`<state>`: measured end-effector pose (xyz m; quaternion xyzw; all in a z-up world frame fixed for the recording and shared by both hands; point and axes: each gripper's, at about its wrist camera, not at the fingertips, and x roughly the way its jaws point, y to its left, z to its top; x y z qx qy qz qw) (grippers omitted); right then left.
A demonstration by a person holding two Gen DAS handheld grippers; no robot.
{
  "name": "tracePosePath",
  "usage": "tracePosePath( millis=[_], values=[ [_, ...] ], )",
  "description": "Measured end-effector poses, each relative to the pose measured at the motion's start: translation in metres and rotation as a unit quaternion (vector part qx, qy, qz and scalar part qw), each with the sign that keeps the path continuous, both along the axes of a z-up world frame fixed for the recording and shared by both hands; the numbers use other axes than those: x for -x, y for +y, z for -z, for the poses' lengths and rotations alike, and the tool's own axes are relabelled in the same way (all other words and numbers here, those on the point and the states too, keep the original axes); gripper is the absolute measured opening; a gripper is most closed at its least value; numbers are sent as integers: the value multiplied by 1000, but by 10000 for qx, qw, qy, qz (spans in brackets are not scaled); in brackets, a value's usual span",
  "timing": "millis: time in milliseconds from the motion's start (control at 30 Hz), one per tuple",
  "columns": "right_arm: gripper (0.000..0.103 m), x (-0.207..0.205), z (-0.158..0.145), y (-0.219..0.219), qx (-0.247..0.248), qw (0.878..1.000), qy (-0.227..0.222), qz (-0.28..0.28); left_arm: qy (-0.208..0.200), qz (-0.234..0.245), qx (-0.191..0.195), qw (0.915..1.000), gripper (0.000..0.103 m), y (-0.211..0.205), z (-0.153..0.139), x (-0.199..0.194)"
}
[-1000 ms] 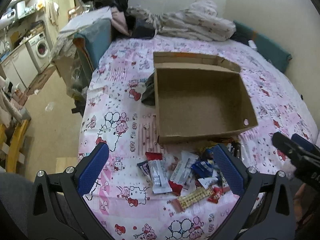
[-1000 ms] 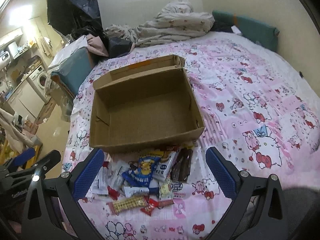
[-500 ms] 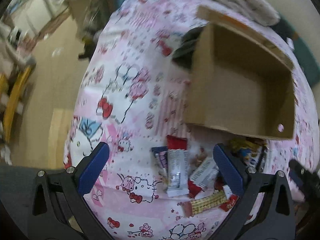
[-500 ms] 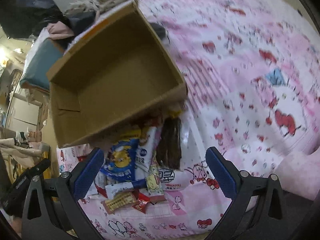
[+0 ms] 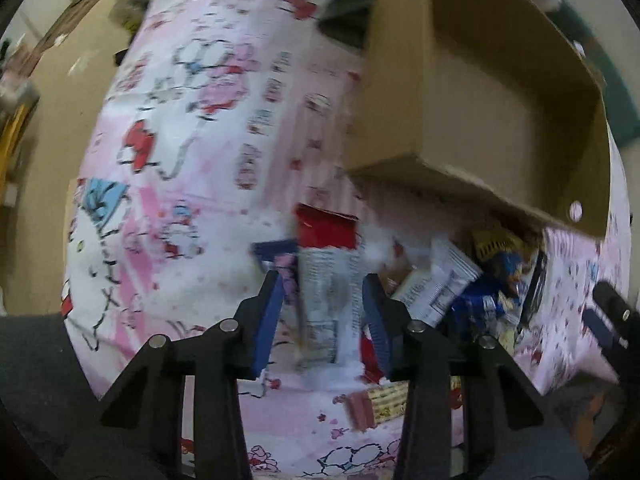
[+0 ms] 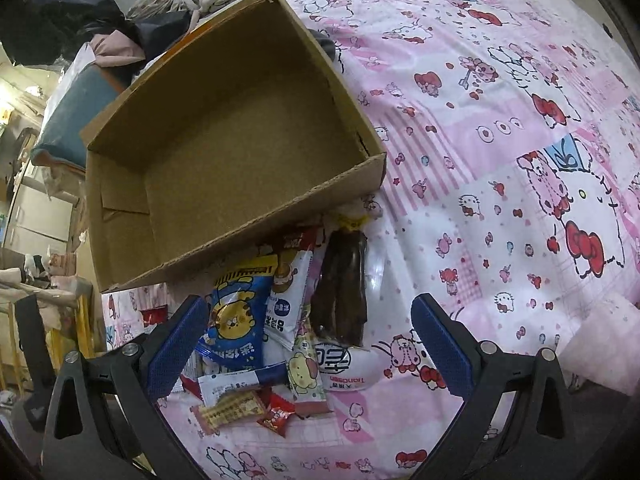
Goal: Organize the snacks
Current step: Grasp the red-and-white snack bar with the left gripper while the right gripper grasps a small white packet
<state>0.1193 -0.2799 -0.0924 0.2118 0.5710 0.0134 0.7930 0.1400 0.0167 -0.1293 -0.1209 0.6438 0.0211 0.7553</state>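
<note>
Left claw closing around a silver wrapper

The left claw points down at the snack pile on the bed. Its jaws have just been closing, and the silver snack packet with a red end lies between them; blur hides whether the pads press it yet. The cardboard box sits empty just beyond both claws. The right claw hangs spread wide, grasping nothing, with the blue tiger-print packet and a dark brown packet lying between its fingers
</note>
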Motion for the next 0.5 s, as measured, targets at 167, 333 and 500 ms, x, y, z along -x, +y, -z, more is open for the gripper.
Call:
tracePosePath(
  millis=[167,333,500],
  values=[
    [103,1,0,2,23,10000,-4,-46,382,303,-236,9985,37,-20,23,-2],
    [103,2,-1,2,29,10000,-6,-20,218,435,-269,9985,29,-32,17,6],
    [103,5,-3,-4,-61,10000,-18,63,-211,353,279,9988,29,-24,-35,31]
  ],
)
